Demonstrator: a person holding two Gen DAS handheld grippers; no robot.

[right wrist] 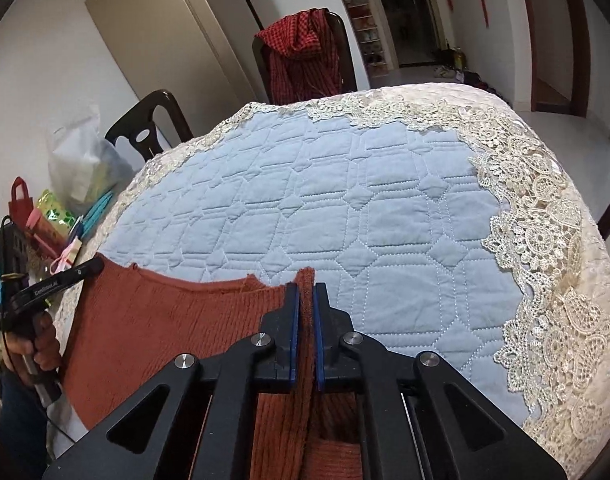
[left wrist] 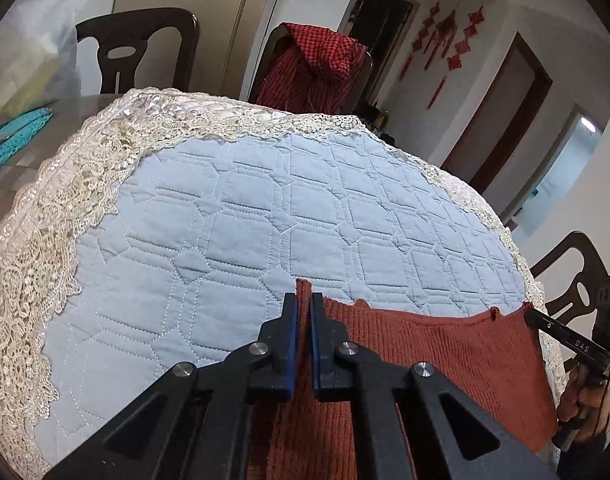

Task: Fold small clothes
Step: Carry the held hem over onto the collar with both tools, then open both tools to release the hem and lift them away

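While both grippers pinch it, rust knit top (left wrist: pixel 433 356) hangs stretched btwn them at near edge of table w/ blue quilted cover (left wrist: pixel 233 216). Left gripper (left wrist: pixel 303 300) jaws narrow, clamped on one shoulder strap; right gripper (right wrist: pixel 305 290) same on other strap. Lace trim (right wrist: pixel 545 216) rings cover. Chair w/ red checked cloth (left wrist: pixel 317 64) at far edge.

Home dining room: lace-edged table (left wrist: pixel 85 184), chairs (left wrist: pixel 137 48).

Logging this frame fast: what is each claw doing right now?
Left claw: shut on the rust knit garment.
Right claw: shut on the same rust knit garment.
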